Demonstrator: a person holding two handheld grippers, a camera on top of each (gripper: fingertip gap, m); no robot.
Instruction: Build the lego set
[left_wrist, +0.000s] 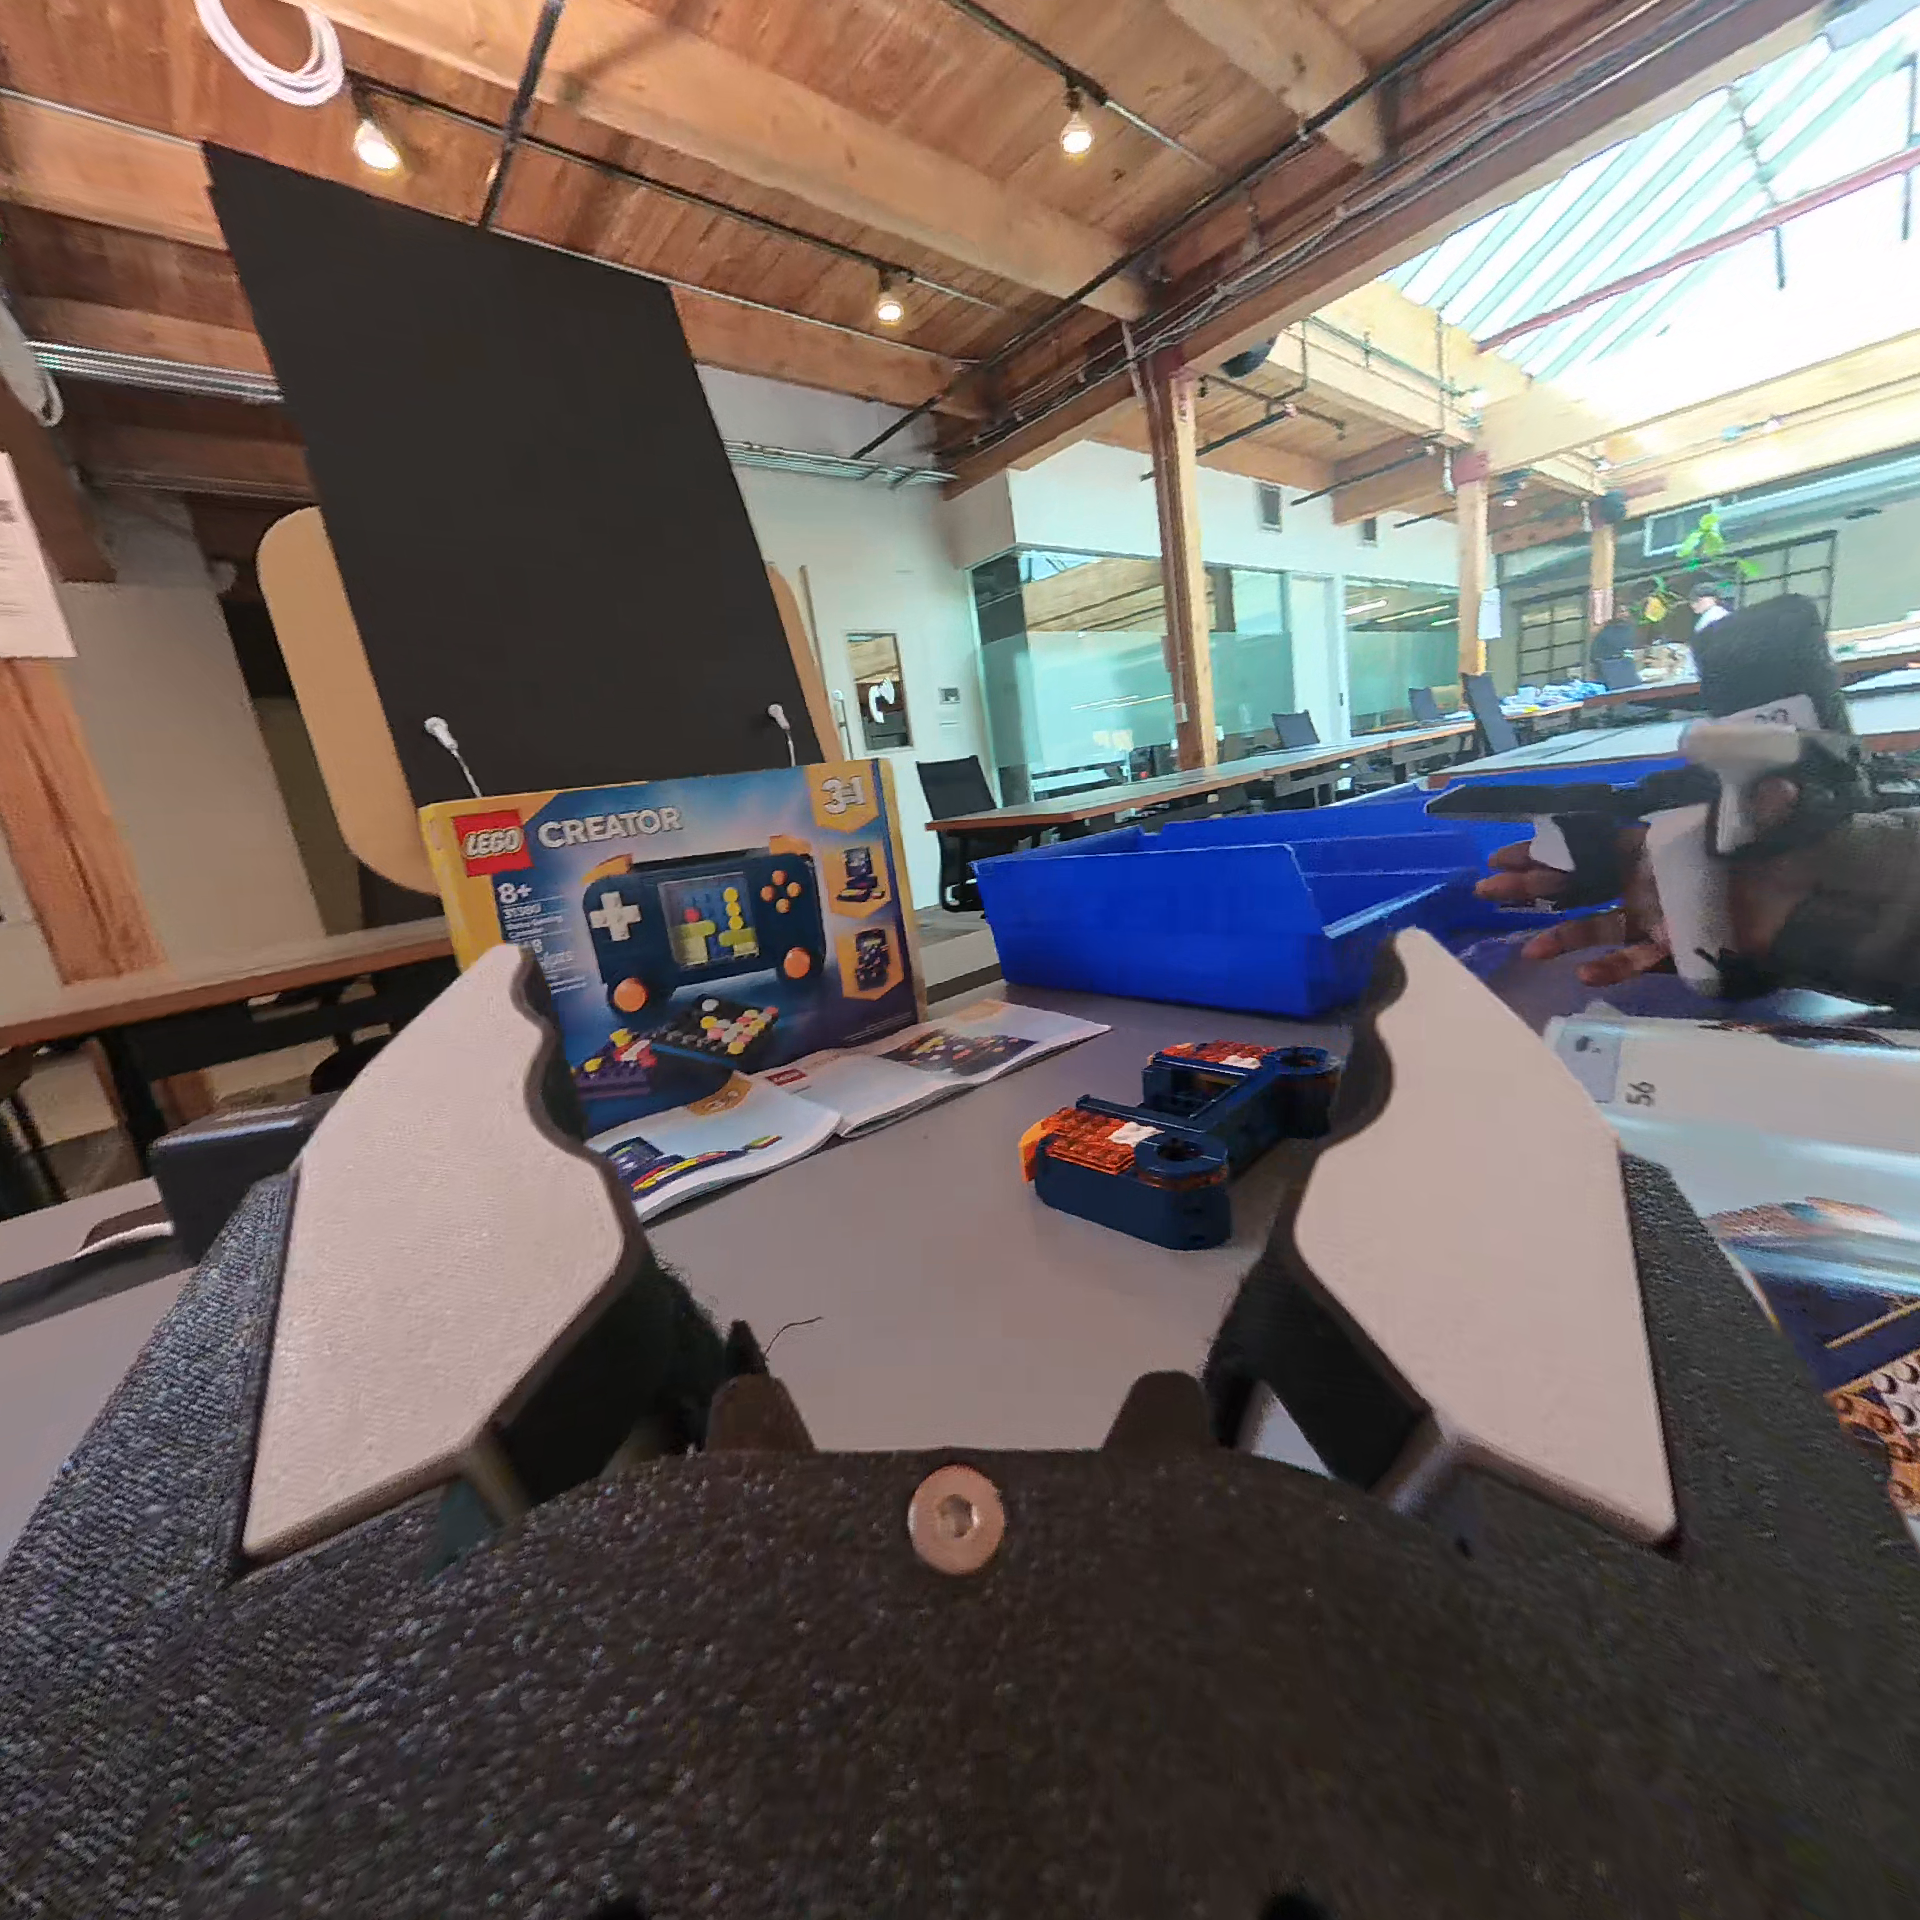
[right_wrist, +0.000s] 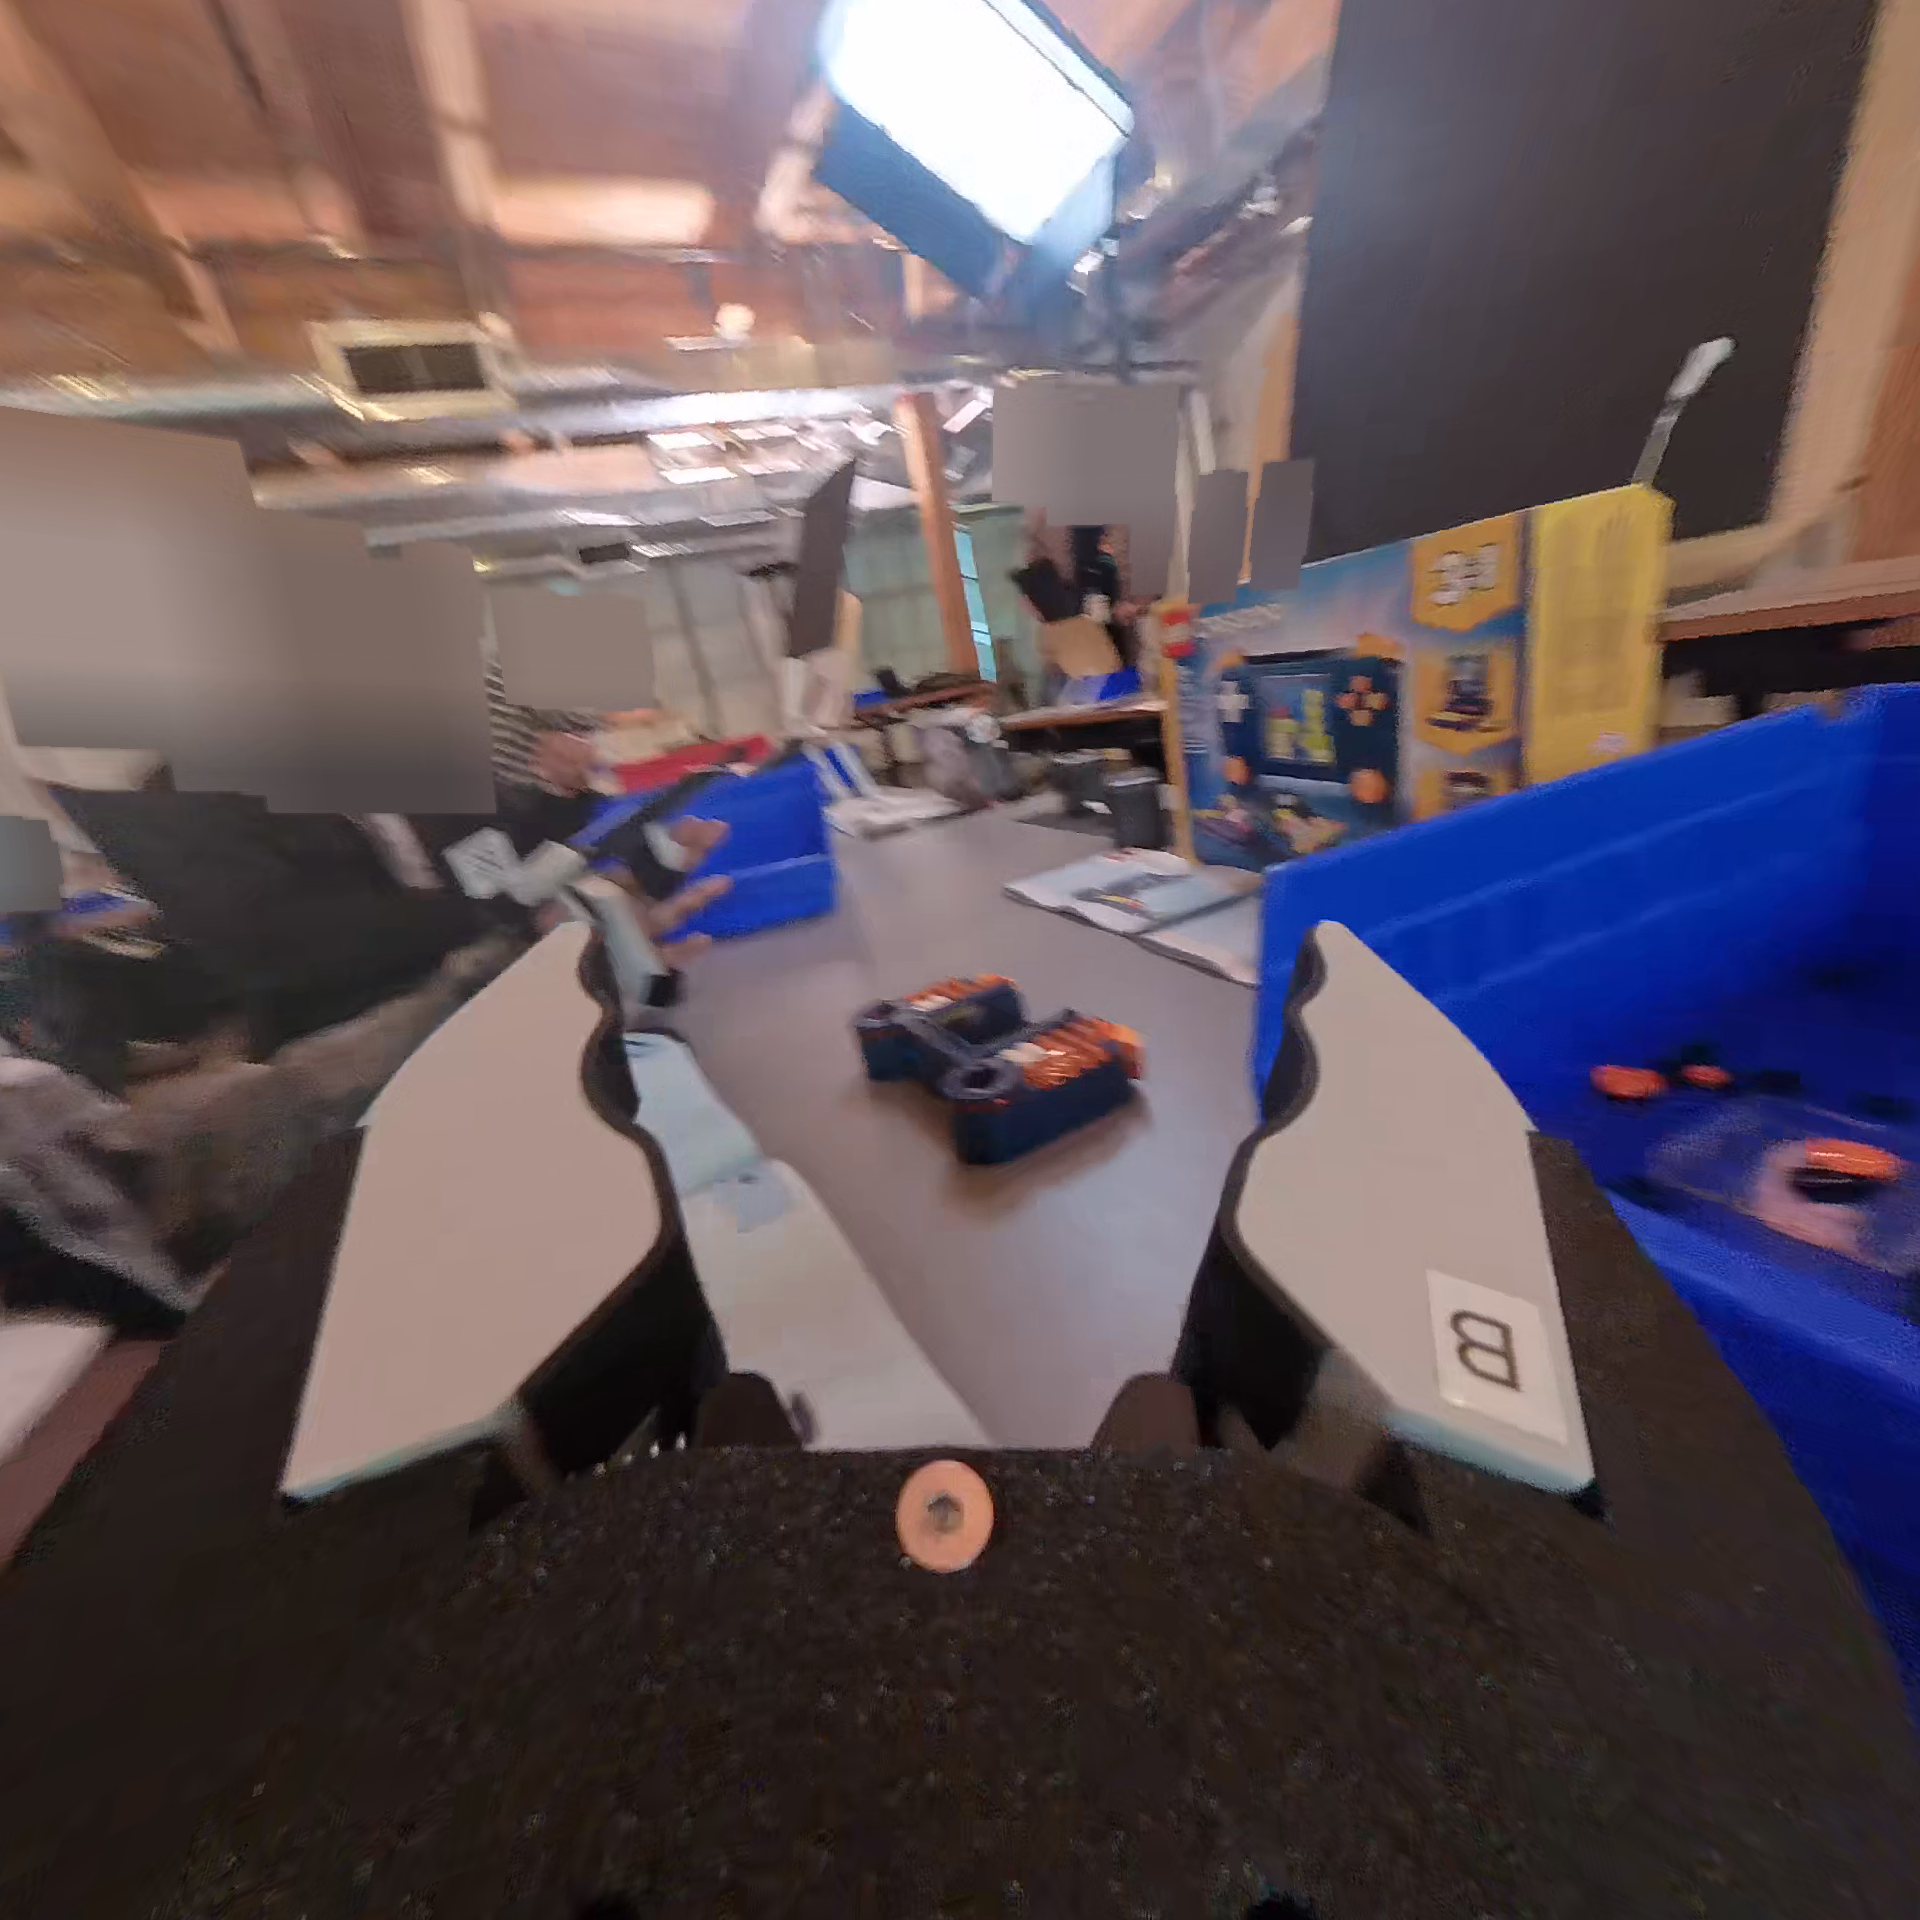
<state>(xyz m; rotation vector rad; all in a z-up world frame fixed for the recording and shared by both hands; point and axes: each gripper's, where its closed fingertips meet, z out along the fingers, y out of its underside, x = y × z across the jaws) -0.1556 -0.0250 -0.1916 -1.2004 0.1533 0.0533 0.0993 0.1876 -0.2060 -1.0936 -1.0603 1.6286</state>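
Observation:
A part-built dark blue and orange lego model (left_wrist: 1184, 1132) lies on the grey table (left_wrist: 935, 1299). My left gripper (left_wrist: 956, 977) is open and empty, held above the table short of the model. In the blurred right wrist view the model (right_wrist: 997, 1049) lies ahead between the fingers. My right gripper (right_wrist: 951, 951) is open and empty, apart from the model. A blue bin (right_wrist: 1610, 935) at its right holds loose orange and dark pieces (right_wrist: 1839, 1153). The lego box (left_wrist: 675, 914) stands upright behind an open instruction booklet (left_wrist: 862, 1091).
A blue bin (left_wrist: 1226, 904) stands behind the model. A hand with the other gripper (left_wrist: 1745, 831) is at the far right. In the right wrist view a hand with a gripper (right_wrist: 623, 894) is at the left, before another blue bin (right_wrist: 748, 852). White paper (right_wrist: 779, 1247) lies near.

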